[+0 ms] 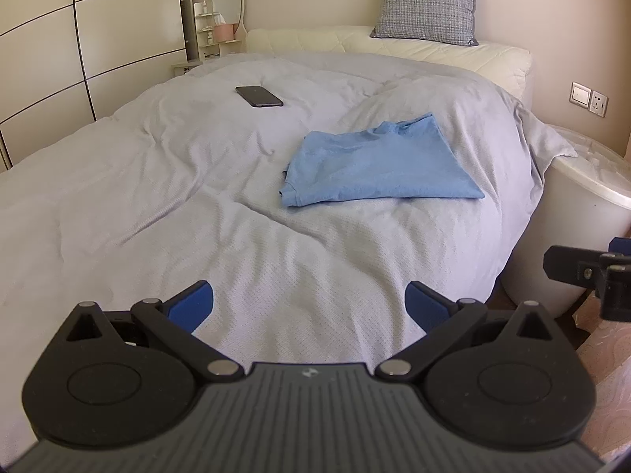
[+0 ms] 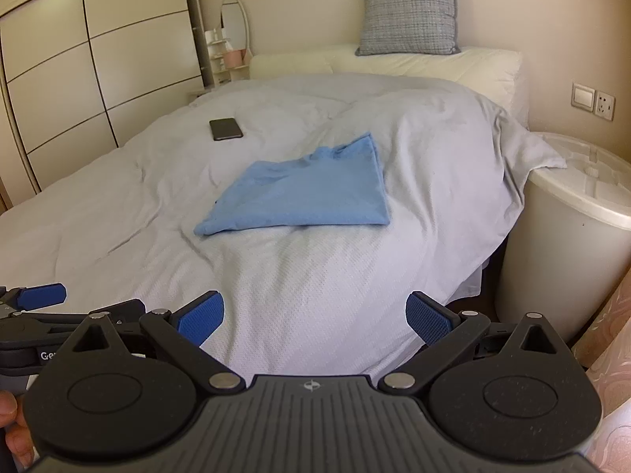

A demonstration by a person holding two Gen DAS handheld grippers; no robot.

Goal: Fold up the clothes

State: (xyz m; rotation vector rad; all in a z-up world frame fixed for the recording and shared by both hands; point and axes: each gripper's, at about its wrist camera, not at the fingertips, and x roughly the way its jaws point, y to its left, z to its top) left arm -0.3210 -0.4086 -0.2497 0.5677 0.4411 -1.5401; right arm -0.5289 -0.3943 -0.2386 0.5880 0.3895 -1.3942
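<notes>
A light blue garment (image 1: 374, 165) lies folded into a flat rectangle on the pale grey duvet (image 1: 197, 197), right of the bed's middle; it also shows in the right wrist view (image 2: 303, 193). My left gripper (image 1: 309, 305) is open and empty, held above the near part of the bed, well short of the garment. My right gripper (image 2: 315, 317) is open and empty too, beside the left one, near the bed's right front corner. The left gripper's blue pad shows at the left edge of the right wrist view (image 2: 41, 295).
A black phone (image 1: 259, 96) lies on the duvet far left of the garment. A grey cushion (image 1: 428, 0) leans on the wall above cream pillows (image 1: 394, 45). A white round tub (image 2: 568, 232) stands right of the bed. Wardrobe doors (image 1: 79, 39) line the left.
</notes>
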